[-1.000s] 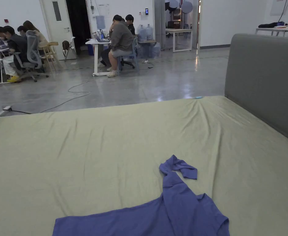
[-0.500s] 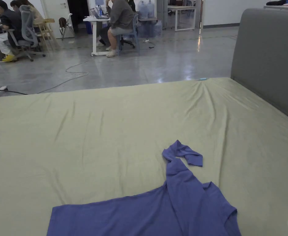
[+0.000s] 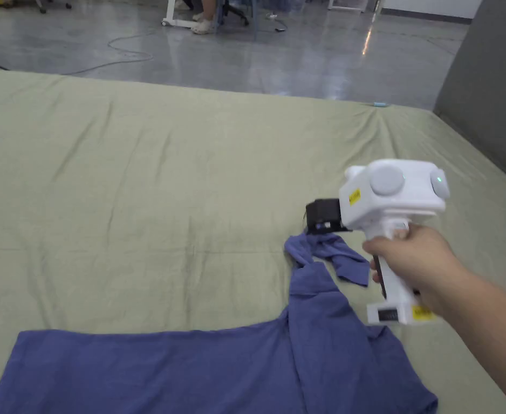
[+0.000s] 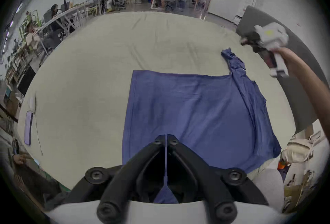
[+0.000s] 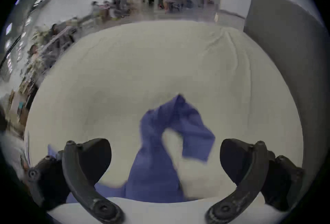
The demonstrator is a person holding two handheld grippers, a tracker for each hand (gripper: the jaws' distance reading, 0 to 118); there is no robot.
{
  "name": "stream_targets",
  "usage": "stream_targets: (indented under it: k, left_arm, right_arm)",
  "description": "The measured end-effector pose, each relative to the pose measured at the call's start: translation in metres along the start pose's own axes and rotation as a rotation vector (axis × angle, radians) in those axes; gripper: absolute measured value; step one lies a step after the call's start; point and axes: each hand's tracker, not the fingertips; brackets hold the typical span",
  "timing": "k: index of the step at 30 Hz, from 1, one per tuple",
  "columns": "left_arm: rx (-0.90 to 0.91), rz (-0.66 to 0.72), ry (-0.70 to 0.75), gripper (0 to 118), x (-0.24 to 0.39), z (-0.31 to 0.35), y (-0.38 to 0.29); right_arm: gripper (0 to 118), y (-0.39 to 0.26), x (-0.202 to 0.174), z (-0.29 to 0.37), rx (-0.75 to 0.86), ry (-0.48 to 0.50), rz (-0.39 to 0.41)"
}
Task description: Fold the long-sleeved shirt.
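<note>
Left fingers pressed together with nothing between them, right fingers spread wide above a sleeve.

We are keeping our left gripper low over the near edge of the blue shirt, its two jaws meeting with just a thin slit between them and no cloth caught there. The shirt is lying flat on the pale green bed sheet, its body stretching across in front of us. Farther right, one sleeve is running away from us and ending in a crumpled, folded-over cuff. We are holding our right gripper just above that cuff with our right hand, jaws standing far apart and touching nothing. At the far right, a gray headboard is bordering the bed.
</note>
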Motion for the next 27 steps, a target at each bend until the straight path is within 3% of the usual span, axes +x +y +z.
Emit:
stream_targets:
  k: [4,6,8,9,10,11,12,15,20,23,27]
  left_arm:
    - [-0.011,-0.020,0.011,0,0.001,-0.010,0.003]
    - [-0.026,-0.011,-0.003,0,-0.001,-0.016,0.001]
    - [-0.057,-0.002,-0.018,0,-0.002,-0.020,-0.003]
    - [-0.060,-0.002,-0.017,0,-0.004,-0.021,-0.007]
    - [-0.066,-0.005,-0.014,0,-0.005,-0.021,-0.009]
    - [-0.070,-0.008,-0.010,0,-0.005,-0.020,-0.010]
    - [-0.070,-0.007,-0.010,0,-0.006,-0.018,-0.012]
    - [-0.052,0.008,-0.030,0,-0.005,-0.008,-0.014]
    - [-0.007,-0.005,-0.048,0,0.006,0.019,-0.019]
    - [0.007,-0.004,-0.077,0,0.012,0.033,-0.025]
    - [0.022,-0.008,-0.089,0,0.019,0.048,-0.037]
  right_arm:
    - [118,0.032,-0.003,-0.078,-0.103,-0.073,-0.064]
    - [107,0.026,-0.001,-0.103,-0.136,-0.068,-0.124]
    - [84,0.008,0.002,-0.118,-0.221,-0.015,-0.204]
    - [84,0.004,0.001,-0.108,-0.161,-0.051,-0.161]
    - [66,0.006,0.000,-0.095,-0.107,-0.036,-0.121]
    - [22,0.007,0.000,-0.085,-0.114,-0.055,-0.096]
    - [4,0.005,0.000,-0.069,-0.103,-0.044,-0.066]
    - [4,-0.007,0.000,-0.001,-0.027,0.104,-0.013]
    - [4,-0.076,-0.018,0.133,0.100,0.089,0.236]
    - [4,-0.142,-0.025,0.175,0.039,0.093,0.373]
    - [4,-0.237,-0.026,0.177,-0.079,0.085,0.389]
